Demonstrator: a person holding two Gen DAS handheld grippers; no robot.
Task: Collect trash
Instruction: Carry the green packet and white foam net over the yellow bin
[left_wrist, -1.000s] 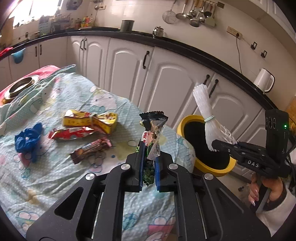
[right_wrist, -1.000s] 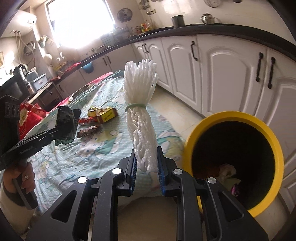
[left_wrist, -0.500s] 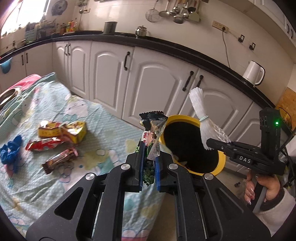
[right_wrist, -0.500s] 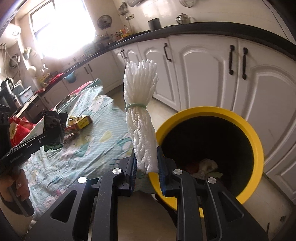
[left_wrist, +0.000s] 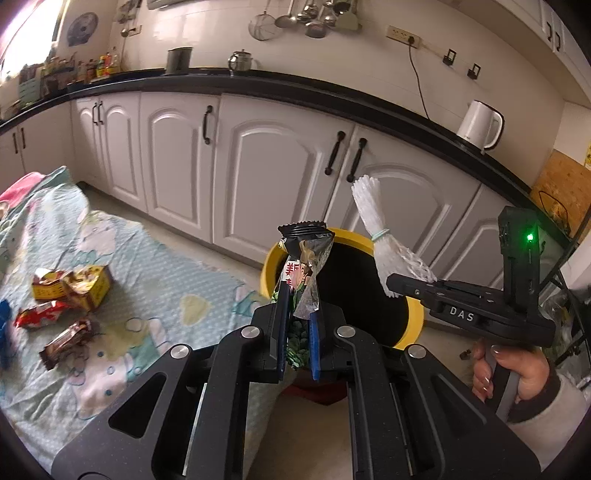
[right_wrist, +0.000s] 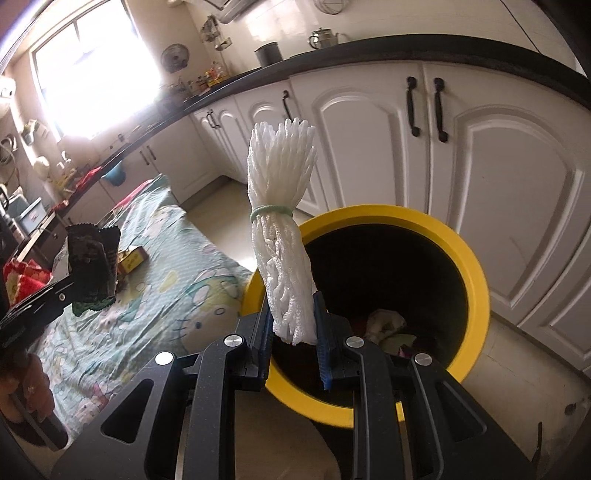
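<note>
Drop-off step, I'd say: the left gripper (left_wrist: 298, 325) is clamped on a snack wrapper (left_wrist: 304, 269), the right gripper (right_wrist: 293, 334) on a white foam net bundle (right_wrist: 282, 236), both by the yellow bin (right_wrist: 476, 280) rim. Next: hover over the opening and let go. More wrappers (left_wrist: 64, 317) wait near the bedspread (left_wrist: 166, 266) edge.

Bin (right_wrist: 476, 280) on floor before cabinets (left_wrist: 280, 173), right of cloth-covered table (left_wrist: 177, 280); wrappers (left_wrist: 66, 306) on table at left; kettle (left_wrist: 480, 125) on counter behind bin.
</note>
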